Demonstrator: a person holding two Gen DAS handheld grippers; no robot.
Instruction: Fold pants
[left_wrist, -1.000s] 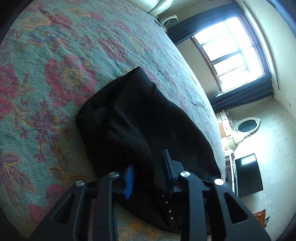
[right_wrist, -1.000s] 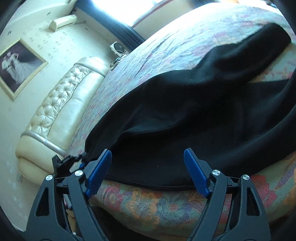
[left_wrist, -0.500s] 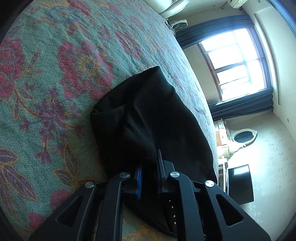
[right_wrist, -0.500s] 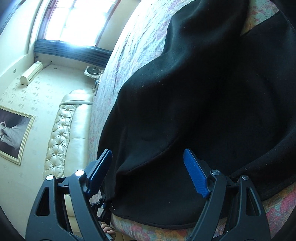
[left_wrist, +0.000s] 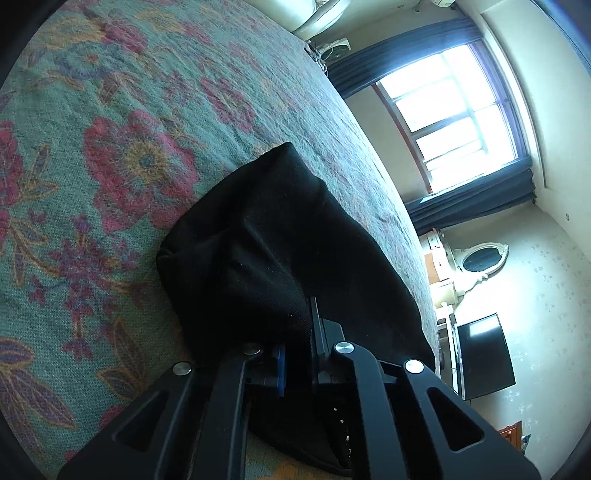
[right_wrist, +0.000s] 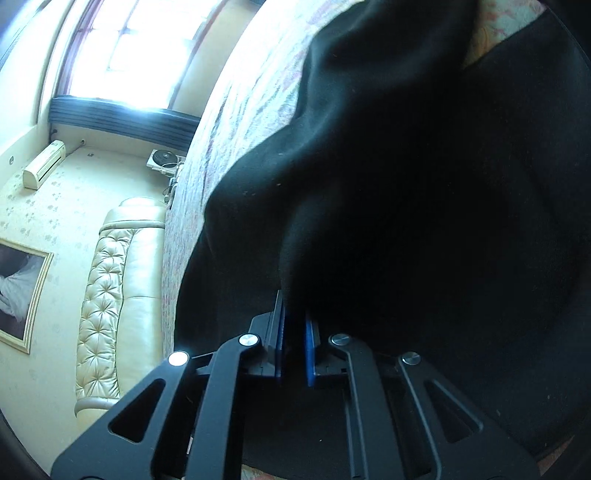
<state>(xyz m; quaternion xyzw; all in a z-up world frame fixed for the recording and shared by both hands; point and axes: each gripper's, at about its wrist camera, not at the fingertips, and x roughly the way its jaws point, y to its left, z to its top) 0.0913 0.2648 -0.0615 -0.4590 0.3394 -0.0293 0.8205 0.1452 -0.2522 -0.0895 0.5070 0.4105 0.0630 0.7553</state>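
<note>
Already gripped | left gripper (left_wrist: 295, 354) and right gripper (right_wrist: 293, 343) both clench black pants (left_wrist: 280, 236) on floral bedspread (left_wrist: 110, 147), window at 2 o'clock | pinching edges, likely to lift a fold.

Black pants (left_wrist: 280, 236) of matt, finely knitted cloth, flecked with pale lint, lie on a bedspread (left_wrist: 122, 122) of coarse woven fabric, its floral pattern in dull teal, red and ochre. The left gripper (left_wrist: 295, 363) is matt black plastic with bright, polished metal screw heads and blue ribbed pads; the right gripper (right_wrist: 293, 345) shows the same dark moulded frame, shiny fasteners and blue pads. A cream headboard (right_wrist: 110, 295) looks like tufted, glossy leather. Heavy dark curtains (left_wrist: 402, 62) hang as soft cloth beside the glazed window (left_wrist: 458, 122). A screen (left_wrist: 484, 354) has a smooth, reflective black face.
</note>
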